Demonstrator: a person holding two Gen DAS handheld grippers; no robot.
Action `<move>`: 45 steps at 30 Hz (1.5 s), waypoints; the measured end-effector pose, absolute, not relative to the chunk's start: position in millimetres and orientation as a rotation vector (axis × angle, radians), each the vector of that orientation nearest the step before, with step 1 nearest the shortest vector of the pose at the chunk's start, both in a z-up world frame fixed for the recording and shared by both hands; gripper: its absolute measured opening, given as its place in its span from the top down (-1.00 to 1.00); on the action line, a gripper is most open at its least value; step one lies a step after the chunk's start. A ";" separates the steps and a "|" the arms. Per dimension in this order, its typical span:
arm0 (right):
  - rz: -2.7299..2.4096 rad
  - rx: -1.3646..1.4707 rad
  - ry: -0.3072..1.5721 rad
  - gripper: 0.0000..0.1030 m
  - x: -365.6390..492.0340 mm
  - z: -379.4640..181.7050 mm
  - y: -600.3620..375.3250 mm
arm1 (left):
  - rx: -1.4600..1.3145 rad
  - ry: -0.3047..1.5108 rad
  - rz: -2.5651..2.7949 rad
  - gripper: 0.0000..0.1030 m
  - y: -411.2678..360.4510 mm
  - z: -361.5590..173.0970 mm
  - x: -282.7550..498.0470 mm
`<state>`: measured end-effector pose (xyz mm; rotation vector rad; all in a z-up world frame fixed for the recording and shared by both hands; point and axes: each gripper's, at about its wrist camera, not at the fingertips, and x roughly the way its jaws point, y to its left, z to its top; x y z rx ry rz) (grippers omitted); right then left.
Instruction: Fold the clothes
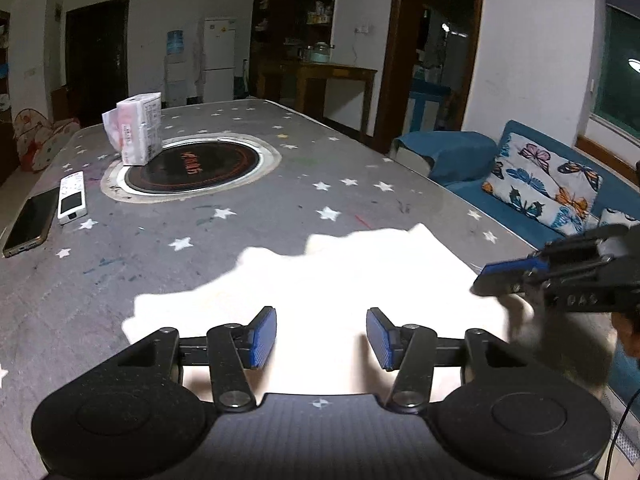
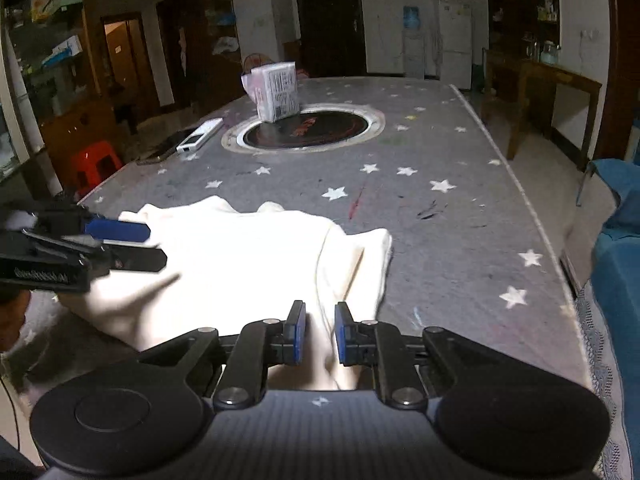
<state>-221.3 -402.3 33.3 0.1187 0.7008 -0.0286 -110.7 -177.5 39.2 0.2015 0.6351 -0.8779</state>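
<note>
White garment [image 2: 240,264] lies bunched on the near part of the grey star-patterned desk [image 2: 440,168], one fold running toward the near edge, a sleeve-like flap off to its right.

Left hand-held gripper [image 1: 321,338]: jaws spread wide, hovering over the near edge of the garment; nothing between the blue pads [image 1: 266,334]. Contact with the cloth cannot be told.

Right hand-held gripper [image 2: 320,334]: jaws narrowly apart, a ridge of the garment standing between the pads; whether they pinch it cannot be told. In the left wrist view it sits at the garment's right edge.

Far part of desk: round black inset hob [image 1: 192,168], tissue pack [image 1: 136,128] on its far-left rim, white remote [image 1: 72,198] and phone [image 1: 30,222] side by side at the left. Blue sofa [image 1: 532,216] with butterfly cushion [image 1: 544,184] to the right of the desk.
</note>
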 end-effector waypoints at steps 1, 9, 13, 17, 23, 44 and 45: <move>-0.024 0.100 0.693 0.74 -226.2 34.8 -399.7 | 0.199 0.632 -0.883 -0.03 -177.7 38.8 -113.6; -0.014 0.032 0.755 0.74 -239.6 19.4 -389.0 | 0.252 0.629 -0.896 -0.03 -182.4 27.9 -132.9; -0.005 0.004 0.723 0.74 -242.2 31.1 -385.5 | 0.269 0.624 -0.889 -0.03 -176.2 26.2 -139.9; 0.056 -0.021 0.670 0.74 -235.1 46.7 -375.2 | 0.270 0.617 -0.894 -0.03 -173.1 28.0 -144.5; 0.163 -0.048 0.710 0.74 -215.9 30.1 -353.6 | 0.285 0.620 -0.876 -0.03 -169.4 24.7 -149.1; 0.224 -0.086 0.749 0.74 -210.7 32.2 -336.2 | 0.192 0.648 -0.811 0.03 -122.0 27.0 -147.3; 0.225 -0.086 0.743 0.74 -209.2 35.6 -337.0 | 0.183 0.649 -0.811 0.02 -121.6 28.6 -145.0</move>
